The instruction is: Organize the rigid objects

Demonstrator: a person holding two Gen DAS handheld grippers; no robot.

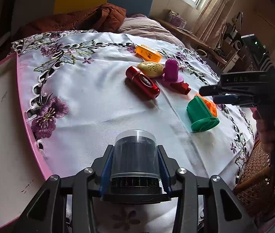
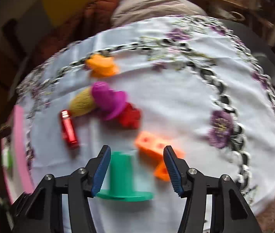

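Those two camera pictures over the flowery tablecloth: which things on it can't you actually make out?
- Red block: left wrist view, largely hidden behind the purple piece.
- Orange piece: same view, mostly behind the green spool.
- Print on the orange case: too small to read.
- Dark canister held in the left fingers: its contents stay obscured.
- Right wrist view: motion blur smears everything; the cloth's near part is cut off.

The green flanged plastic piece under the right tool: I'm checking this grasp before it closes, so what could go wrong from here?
1. The green flanged plastic piece sits off-centre, beside the right tool's left pad, so closing may shove or tip it.
2. The orange plastic block lies close by and could get pinched too.
3. The left tool holds a dark cylindrical container; tilting might loosen it.
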